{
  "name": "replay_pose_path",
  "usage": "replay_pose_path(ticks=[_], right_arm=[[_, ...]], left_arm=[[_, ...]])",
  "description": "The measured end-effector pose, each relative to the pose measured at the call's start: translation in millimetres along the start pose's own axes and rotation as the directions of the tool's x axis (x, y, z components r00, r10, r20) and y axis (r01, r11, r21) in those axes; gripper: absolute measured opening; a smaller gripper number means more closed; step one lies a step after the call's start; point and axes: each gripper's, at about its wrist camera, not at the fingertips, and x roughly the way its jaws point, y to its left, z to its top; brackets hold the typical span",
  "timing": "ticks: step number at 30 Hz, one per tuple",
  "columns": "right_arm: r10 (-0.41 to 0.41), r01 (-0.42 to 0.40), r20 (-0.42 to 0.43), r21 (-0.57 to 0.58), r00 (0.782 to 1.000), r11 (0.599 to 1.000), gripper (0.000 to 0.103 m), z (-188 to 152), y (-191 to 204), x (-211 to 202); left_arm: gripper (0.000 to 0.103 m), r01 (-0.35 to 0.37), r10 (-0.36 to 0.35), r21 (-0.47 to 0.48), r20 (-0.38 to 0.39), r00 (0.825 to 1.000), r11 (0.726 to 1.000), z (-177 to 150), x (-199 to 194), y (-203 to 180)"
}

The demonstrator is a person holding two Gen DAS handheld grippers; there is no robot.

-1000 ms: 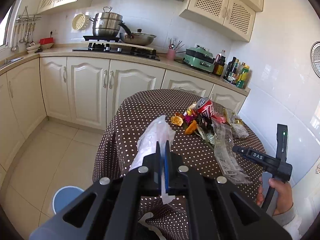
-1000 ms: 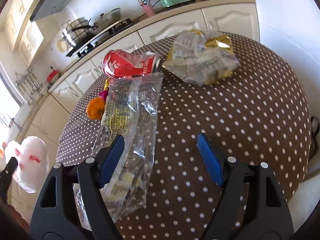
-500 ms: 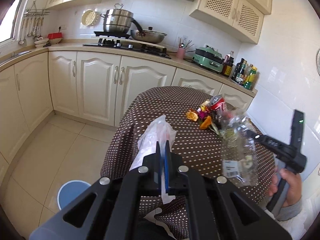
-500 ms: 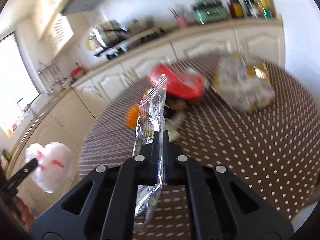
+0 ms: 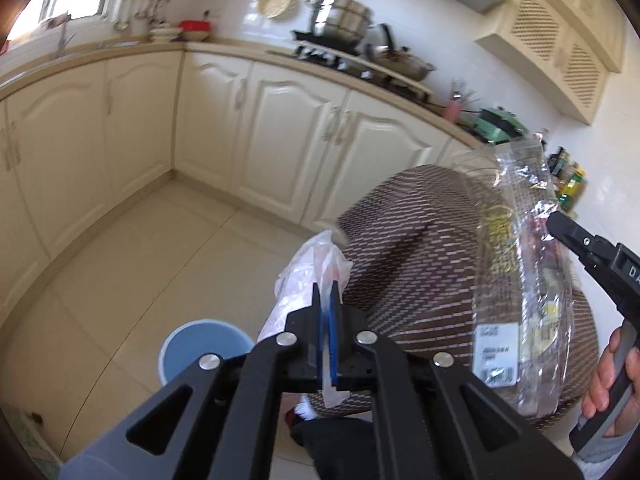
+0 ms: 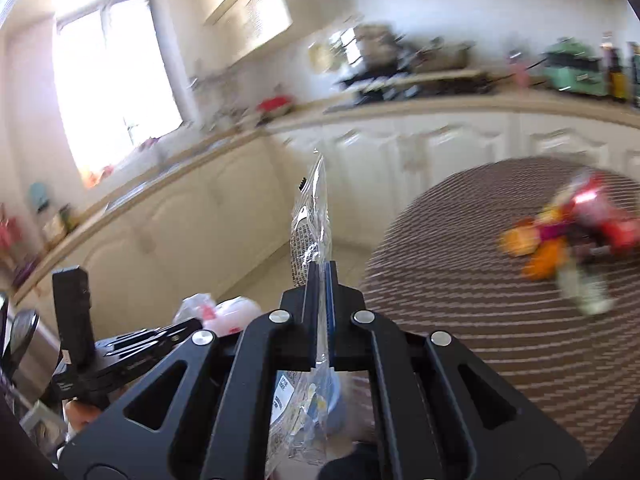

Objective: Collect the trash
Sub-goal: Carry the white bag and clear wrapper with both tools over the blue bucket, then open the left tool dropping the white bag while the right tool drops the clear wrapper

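Jaws of the left gripper are fully closed, pinching the edge of a white plastic bag that hangs off the fingertips above the tiled floor. Jaws of the right gripper are likewise fully closed, clamping a clear plastic wrapper with printed labels; the wrapper stands up past the fingertips and also trails down beneath them. In the left wrist view the same clear plastic wrapper hangs in the air in front of the round table, which carries a brown dotted cloth, and a hand grips the right gripper's handle at the right edge. A blue bin stands on the floor below and left of the white bag. Remaining trash, a blurred red, orange and yellow heap, lies on the table in the right wrist view, well apart from both grippers.
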Motion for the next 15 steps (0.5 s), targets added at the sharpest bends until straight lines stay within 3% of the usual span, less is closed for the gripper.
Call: replay_pose_path(ticks=[3,5,11,13,15], right_arm=[[0.049,-0.051,-0.099,-0.015,0.994,0.999,0.004,-17,24,63],[0.067,-0.069,-0.194,-0.004,0.979,0.998,0.003,-38,34,121],[0.053,-0.052,-0.415,0.014,0.908,0.999,0.004,-116,58,260],[0.041,-0.033,-0.473,0.025,0.880,0.999,0.004,-140,57,298],[0.017,-0.007,-0.501,0.021,0.865,1.000,0.004,-162,59,324]], left_arm=[[0.002,-0.062,0.059,-0.046,-0.060,0.996,0.997,-9,23,39],[0.002,-0.099,0.090,-0.073,-0.111,0.990,0.992,-18,44,64],[0.002,-0.237,0.202,-0.098,-0.280,0.938,0.967,-52,129,134],[0.002,-0.253,0.207,-0.111,-0.317,0.926,0.961,-60,152,151],[0.002,-0.297,0.248,-0.090,-0.353,0.902,0.951,-67,176,162]])
